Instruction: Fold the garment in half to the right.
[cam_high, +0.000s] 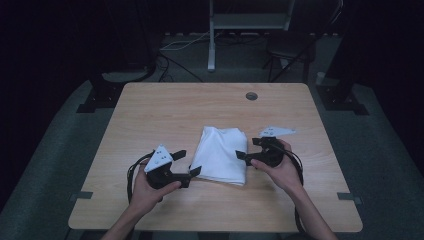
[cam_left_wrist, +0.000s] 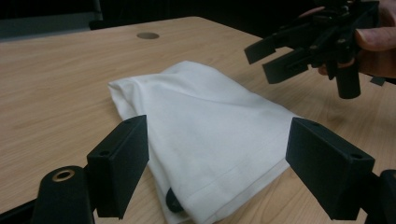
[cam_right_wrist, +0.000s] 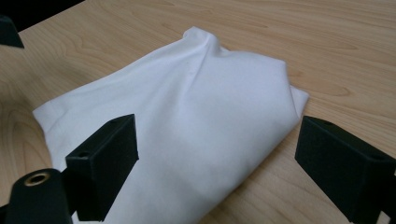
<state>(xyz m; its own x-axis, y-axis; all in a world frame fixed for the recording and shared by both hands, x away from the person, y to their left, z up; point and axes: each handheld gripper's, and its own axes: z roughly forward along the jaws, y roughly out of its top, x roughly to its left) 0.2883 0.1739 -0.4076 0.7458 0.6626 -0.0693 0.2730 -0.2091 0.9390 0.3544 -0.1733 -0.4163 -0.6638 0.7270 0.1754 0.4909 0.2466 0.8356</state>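
A folded white cloth (cam_high: 221, 154) (cam_left_wrist: 205, 107) (cam_right_wrist: 201, 88) lies flat on the wooden table (cam_high: 170, 107), slightly right of the middle and toward the near side. My left gripper (cam_high: 188, 162) (cam_left_wrist: 219, 135) hovers at the cloth's near left corner, jaws open with the cloth's edge below and between them, not pressed. On the cloth's right side my right gripper (cam_high: 248, 148) (cam_right_wrist: 215, 128) (cam_left_wrist: 273, 58) also stands open, its jaws spread over the cloth's edge without touching it. Each gripper is held by a hand coming in from the near side.
A round cable hole (cam_high: 251, 96) (cam_left_wrist: 148, 35) sits in the table near its far edge. Bare wood surrounds the cloth. Behind the table stand a white frame leg (cam_high: 212, 45) and dark chair bases on the grey floor.
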